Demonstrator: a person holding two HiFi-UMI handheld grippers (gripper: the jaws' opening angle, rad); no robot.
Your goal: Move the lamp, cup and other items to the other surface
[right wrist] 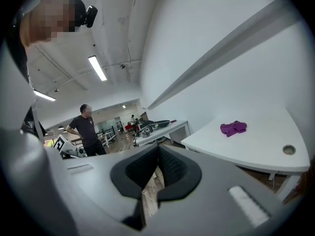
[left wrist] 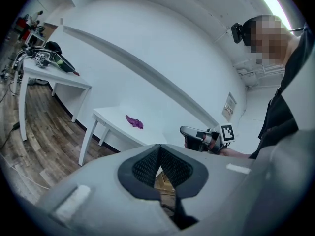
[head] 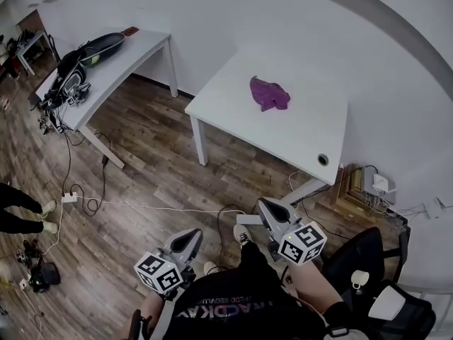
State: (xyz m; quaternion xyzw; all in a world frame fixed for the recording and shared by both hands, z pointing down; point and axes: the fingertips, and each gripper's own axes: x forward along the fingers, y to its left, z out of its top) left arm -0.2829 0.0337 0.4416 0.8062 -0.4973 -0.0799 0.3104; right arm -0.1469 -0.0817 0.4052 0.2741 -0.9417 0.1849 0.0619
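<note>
Tables: two white rectangular tables; the nearer table (head: pixel 297 129) sits upper centre-right in the head view, the cluttered table (head: pixel 134 52) upper left.
Chair: one black office chair (head: pixel 354 253), lower right.
Grippers: two, the left gripper (head: pixel 185 239) and the right gripper (head: pixel 271 208), at bottom centre. Each has its jaws pressed together on nothing.
Cloth: one crumpled purple cloth (head: pixel 269 93) lies on the nearer table, well apart from both grippers.

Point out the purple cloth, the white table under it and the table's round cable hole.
purple cloth (head: pixel 269 94): head view, middle of the crumpled fabric.
white table (head: pixel 233 98): head view, bare top left of the cloth.
cable hole (head: pixel 323 159): head view, its dark centre.
</note>
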